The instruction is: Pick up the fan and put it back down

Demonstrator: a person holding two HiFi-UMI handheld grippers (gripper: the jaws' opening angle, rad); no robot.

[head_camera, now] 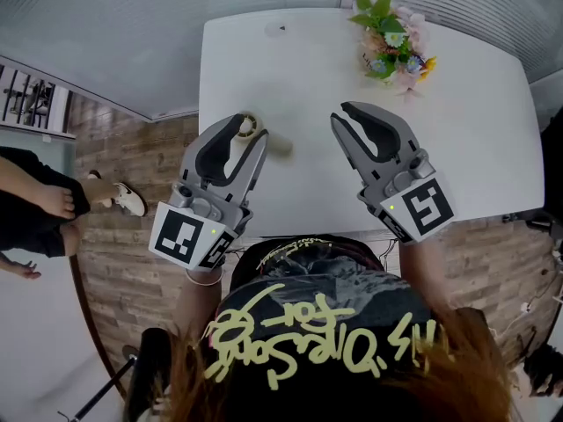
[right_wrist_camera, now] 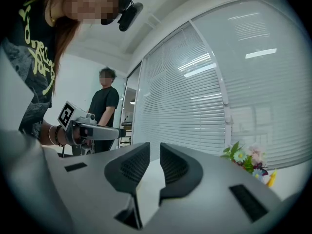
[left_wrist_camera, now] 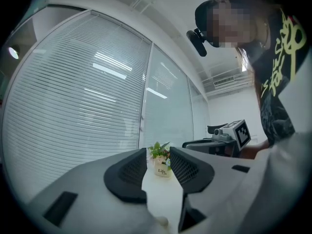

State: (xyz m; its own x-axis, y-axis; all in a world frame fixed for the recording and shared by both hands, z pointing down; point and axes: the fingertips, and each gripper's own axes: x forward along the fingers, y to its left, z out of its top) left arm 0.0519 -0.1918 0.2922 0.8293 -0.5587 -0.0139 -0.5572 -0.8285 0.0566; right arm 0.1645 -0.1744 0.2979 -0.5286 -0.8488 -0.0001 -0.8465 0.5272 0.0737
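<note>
Landmark: white round-cornered table (head_camera: pixel 493 148).

Off table's left edge, on brick-pattern floor (head_camera: pixel 132 165): bystander's sandalled foot (head_camera: pixel 127 199).

Over table's near-left part: left gripper (head_camera: pixel 252 127), grey with black ribbed pads, held level, pointing across table toward its far side. Jaws partly closed with a narrow gap between pads, nothing gripped, bare tabletop showing through gap.

On table's near-left part, under those jaw tips: small cream fan (head_camera: pixel 274 143), resting on the top, ring end showing between the tips, other end sticking out to the right. Contact with jaws: cannot tell.

Over table's near-middle: right gripper (head_camera: pixel 339 112), same build, level. Jaws closer together than the left's, only a slim gap, empty.

At table's far edge, right of middle: small pot of pink and blue flowers (head_camera: pixel 391 42).
</note>
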